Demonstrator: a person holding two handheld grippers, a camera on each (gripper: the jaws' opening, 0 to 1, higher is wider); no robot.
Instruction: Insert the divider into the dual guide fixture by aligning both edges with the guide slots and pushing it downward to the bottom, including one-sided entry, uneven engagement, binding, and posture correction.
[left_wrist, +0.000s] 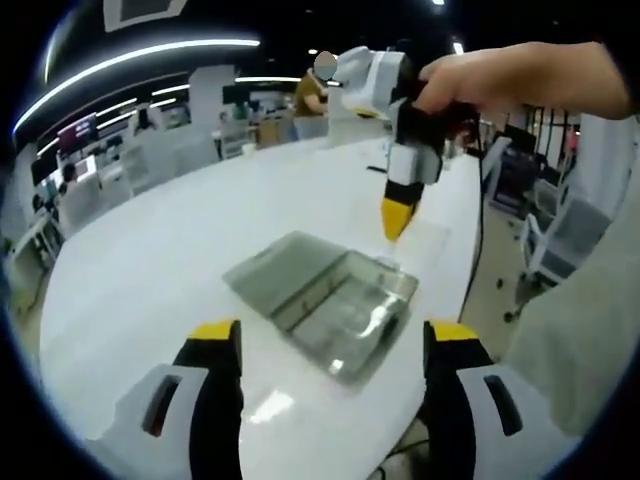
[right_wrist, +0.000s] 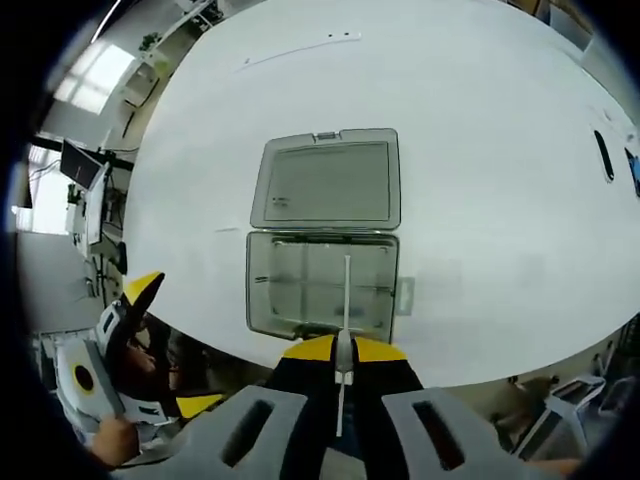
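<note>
Pinching a thin clear plastic divider (right_wrist: 346, 300) edge-on between its closed yellow-tipped jaws, the right gripper (right_wrist: 342, 352) hangs over the broad white table (right_wrist: 480, 150). Below lies an open smoky transparent box (right_wrist: 322, 285), lid flat on its far side. Left gripper (left_wrist: 330, 340), near, is spread.

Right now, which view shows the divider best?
The right gripper view: the divider runs edge-on from the shut right tongs over the open clear box. The left gripper view shows it as a faint clear sheet under those tongs.
</note>
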